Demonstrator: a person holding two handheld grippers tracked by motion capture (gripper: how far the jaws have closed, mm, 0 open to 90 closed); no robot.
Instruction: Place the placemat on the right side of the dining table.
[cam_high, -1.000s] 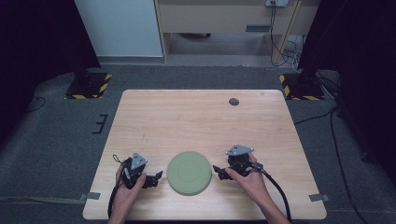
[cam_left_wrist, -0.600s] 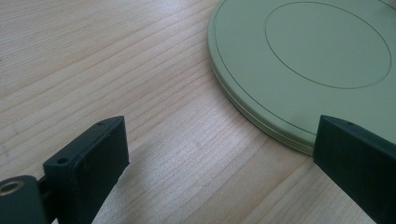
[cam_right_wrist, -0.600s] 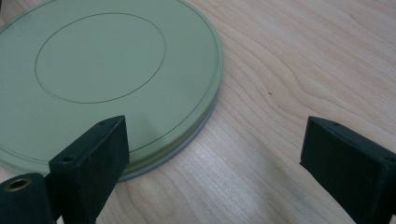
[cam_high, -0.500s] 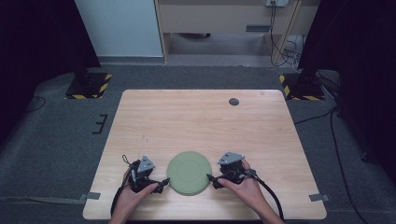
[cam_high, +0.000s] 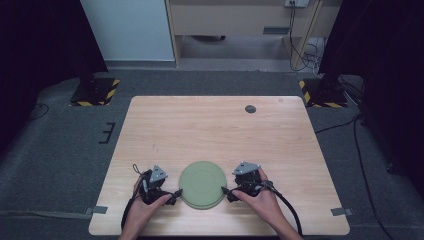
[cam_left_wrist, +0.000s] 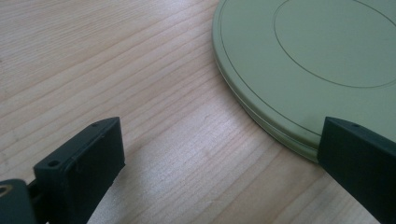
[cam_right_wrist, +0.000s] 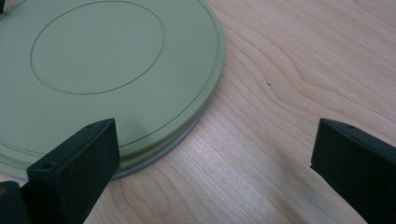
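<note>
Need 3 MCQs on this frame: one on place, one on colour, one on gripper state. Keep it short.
1. Where on the table is the plate?
A. far edge
B. near edge, between the two grippers
C. left corner

2. What colour is the plate?
A. green
B. red
C. white

3. How do the jaws of the left gripper and the right gripper stand?
A. both clamped on the plate
B. one open, one shut
C. both open

Key: 1 B, the high view shows it near the person with a gripper at each side. 2 A, pale green in every view. 3 C, each gripper view shows a wide gap between the jaws.
</note>
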